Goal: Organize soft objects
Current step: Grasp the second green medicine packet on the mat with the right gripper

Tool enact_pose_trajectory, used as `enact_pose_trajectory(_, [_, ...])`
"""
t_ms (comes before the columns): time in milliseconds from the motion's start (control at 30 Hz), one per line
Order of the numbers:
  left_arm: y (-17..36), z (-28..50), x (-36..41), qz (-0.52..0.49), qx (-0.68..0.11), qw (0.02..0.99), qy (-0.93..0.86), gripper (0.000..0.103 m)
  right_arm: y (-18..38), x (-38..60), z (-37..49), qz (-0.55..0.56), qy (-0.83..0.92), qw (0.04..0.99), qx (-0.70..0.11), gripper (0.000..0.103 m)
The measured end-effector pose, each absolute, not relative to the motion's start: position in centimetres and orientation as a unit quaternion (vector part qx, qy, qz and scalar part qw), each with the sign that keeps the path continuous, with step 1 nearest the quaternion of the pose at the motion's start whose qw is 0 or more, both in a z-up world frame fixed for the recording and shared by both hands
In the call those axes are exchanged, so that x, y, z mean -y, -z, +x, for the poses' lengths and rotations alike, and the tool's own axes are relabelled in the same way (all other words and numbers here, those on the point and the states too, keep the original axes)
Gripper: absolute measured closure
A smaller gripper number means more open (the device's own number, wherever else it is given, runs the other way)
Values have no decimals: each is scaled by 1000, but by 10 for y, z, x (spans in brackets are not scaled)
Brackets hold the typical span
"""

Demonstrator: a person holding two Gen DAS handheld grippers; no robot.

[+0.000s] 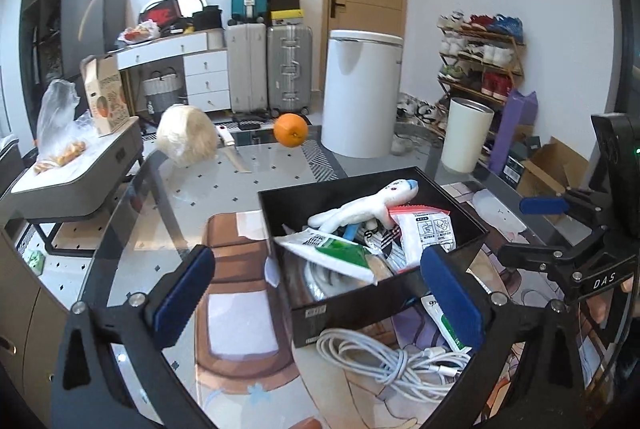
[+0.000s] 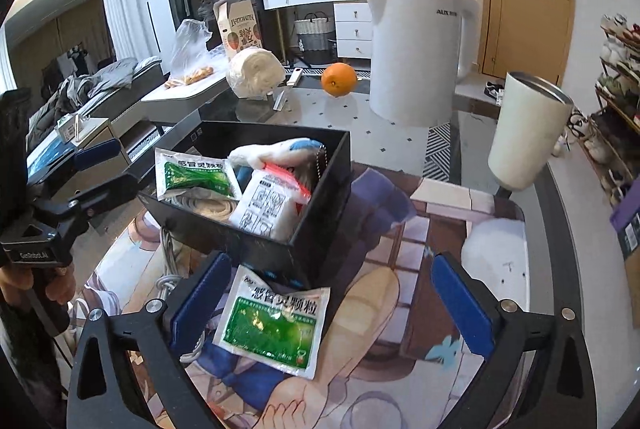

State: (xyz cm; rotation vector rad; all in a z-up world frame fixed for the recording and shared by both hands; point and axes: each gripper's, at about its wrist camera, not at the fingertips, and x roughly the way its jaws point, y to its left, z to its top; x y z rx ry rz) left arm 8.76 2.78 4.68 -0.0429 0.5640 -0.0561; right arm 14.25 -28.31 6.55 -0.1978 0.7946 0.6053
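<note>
left gripper (image 1: 318,293): black angular frame, triangular cut-outs in each arm, silver round screws at the joints, fingers (image 1: 182,295) faced with dark blue ribbed pads. right gripper (image 2: 332,303): same build, black arms, silver screws, blue pads. seen from the left wrist, the right unit's side bears white lettering "das" on black, and a small green light. from the right wrist, the left unit's plate reads "genrobot.ai". a hand (image 2: 48,289) grips its handle.
</note>
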Motion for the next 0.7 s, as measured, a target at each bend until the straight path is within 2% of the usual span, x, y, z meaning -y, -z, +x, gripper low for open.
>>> enact_pose_trajectory(700, [-26,66,-23,-24,-287,958,-16,0,-39,270,137,-99,-277,857,-424,1])
